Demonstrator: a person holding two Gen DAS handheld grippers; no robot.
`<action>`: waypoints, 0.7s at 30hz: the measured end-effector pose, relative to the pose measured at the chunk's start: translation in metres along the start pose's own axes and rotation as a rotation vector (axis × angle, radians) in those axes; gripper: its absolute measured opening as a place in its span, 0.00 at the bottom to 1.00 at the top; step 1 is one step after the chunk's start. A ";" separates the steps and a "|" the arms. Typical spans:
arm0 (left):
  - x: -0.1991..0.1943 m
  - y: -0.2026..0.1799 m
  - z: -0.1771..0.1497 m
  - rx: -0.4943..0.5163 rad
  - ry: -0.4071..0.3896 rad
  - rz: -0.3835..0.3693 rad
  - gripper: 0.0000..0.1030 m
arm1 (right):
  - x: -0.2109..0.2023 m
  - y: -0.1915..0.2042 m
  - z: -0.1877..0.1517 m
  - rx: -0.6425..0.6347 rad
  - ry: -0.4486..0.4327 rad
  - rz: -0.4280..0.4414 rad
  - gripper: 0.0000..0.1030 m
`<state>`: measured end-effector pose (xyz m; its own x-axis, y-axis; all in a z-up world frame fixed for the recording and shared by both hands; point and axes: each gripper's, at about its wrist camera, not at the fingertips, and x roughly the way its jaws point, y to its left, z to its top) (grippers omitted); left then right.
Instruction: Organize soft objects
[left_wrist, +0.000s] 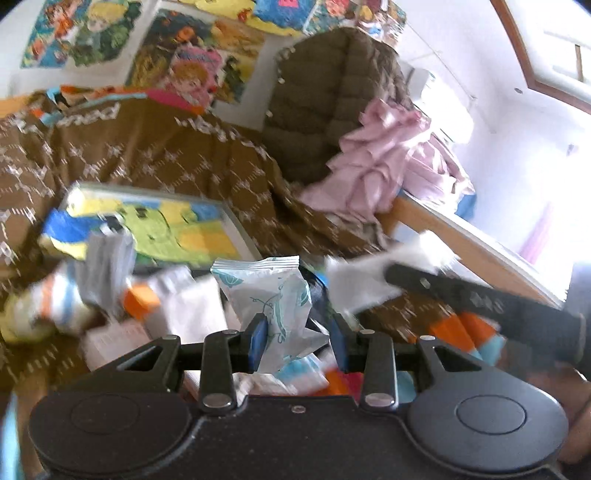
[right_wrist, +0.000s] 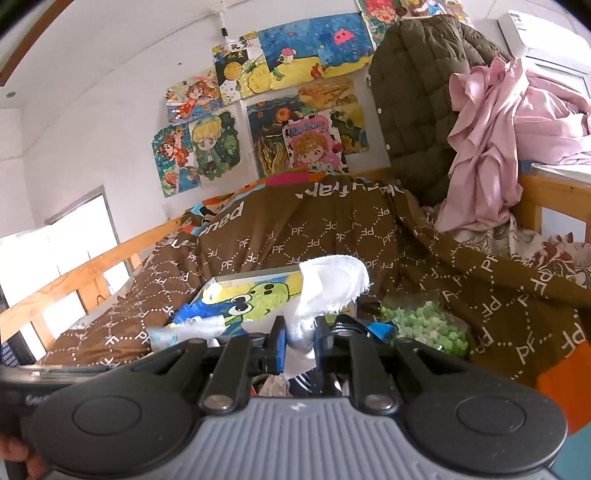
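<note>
The left gripper (left_wrist: 298, 341) pinches a white crinkly packet with teal print (left_wrist: 271, 295), raised over the clutter on the brown patterned bedspread (left_wrist: 155, 155). The right gripper (right_wrist: 300, 341) is clamped on a frayed white cloth (right_wrist: 328, 284), above the bed's near edge. To do this well, I judge both grips should stay firm and the loads apart, with the cloth's loose flap clear of the green bead bag (right_wrist: 424, 325).

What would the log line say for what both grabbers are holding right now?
left gripper: white-teal packet between pads, grip unclear | right gripper: shut on white cloth | below: brown bedspread
</note>
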<state>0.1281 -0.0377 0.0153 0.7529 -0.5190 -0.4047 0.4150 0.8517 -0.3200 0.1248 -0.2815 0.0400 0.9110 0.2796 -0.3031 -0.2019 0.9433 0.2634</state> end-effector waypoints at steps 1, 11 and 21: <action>0.002 0.003 0.006 0.009 -0.005 0.012 0.38 | 0.005 0.003 0.004 0.007 0.000 0.009 0.16; 0.031 0.063 0.086 0.013 -0.174 0.092 0.38 | 0.092 0.045 0.049 -0.083 -0.080 0.030 0.17; 0.084 0.158 0.114 -0.075 -0.202 0.210 0.38 | 0.203 0.050 0.039 -0.028 -0.019 0.072 0.18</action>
<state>0.3151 0.0612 0.0285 0.9079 -0.3005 -0.2924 0.2063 0.9273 -0.3124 0.3137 -0.1852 0.0276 0.9006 0.3434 -0.2666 -0.2765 0.9257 0.2582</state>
